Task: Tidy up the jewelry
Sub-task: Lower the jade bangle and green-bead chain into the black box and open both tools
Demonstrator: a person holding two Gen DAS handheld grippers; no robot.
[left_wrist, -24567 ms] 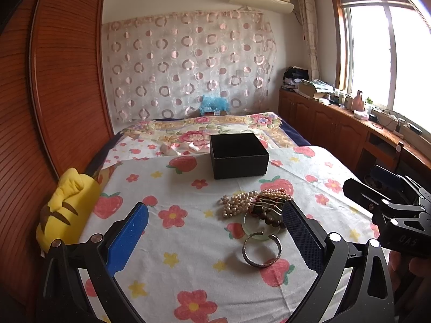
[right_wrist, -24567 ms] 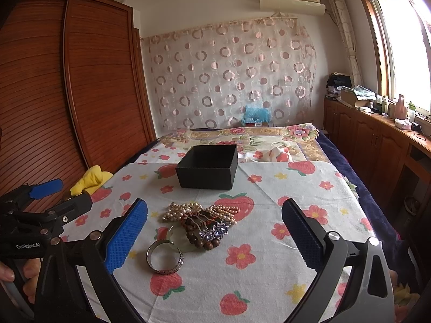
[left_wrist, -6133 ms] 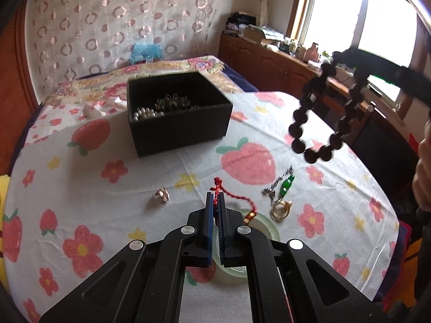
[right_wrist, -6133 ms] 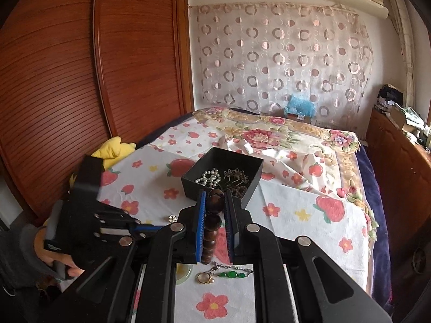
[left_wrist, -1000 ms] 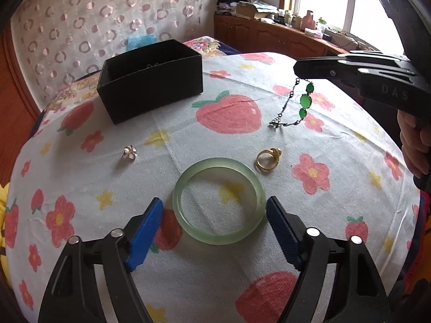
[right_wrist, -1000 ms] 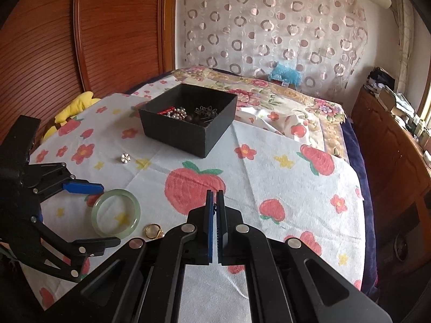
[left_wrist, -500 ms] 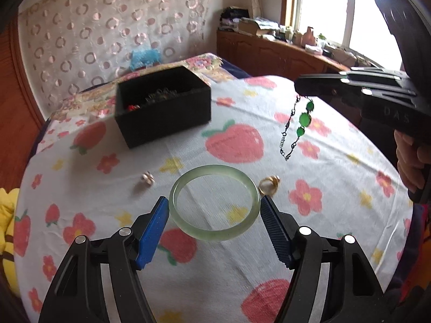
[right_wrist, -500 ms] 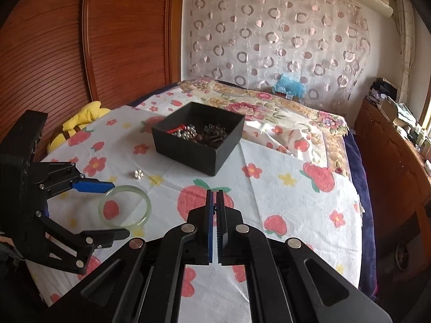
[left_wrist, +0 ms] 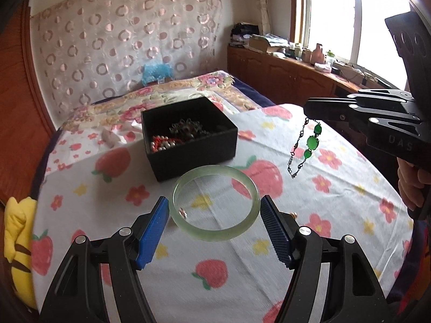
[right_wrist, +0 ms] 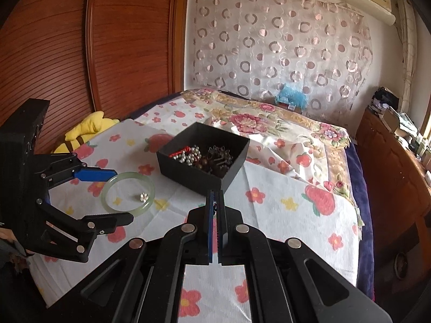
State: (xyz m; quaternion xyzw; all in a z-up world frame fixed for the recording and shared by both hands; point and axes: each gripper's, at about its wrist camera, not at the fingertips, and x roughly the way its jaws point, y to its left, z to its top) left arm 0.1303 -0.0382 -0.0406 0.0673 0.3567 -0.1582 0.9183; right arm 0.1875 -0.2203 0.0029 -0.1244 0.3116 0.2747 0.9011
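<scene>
Two pieces hang above the table [left_wrist: 336, 210], short of the box [left_wrist: 188, 140]. The left hand-held gripper [left_wrist: 214, 216] clamps the bangle [left_wrist: 215, 227] lying flat; its smooth rim could slip. The right hand-held gripper [left_wrist: 309, 111], pinched shut, dangles the chain [left_wrist: 309, 142] lengthwise down; it may swing and miss the box.

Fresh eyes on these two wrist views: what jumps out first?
The pale green bangle held flat between the left gripper pads, lifted above the strawberry-print cloth. To its right, the right gripper is shut on a chain bracelet with green stones that dangles in the air. Behind both sits the open black box, already holding beads and pearls.
</scene>
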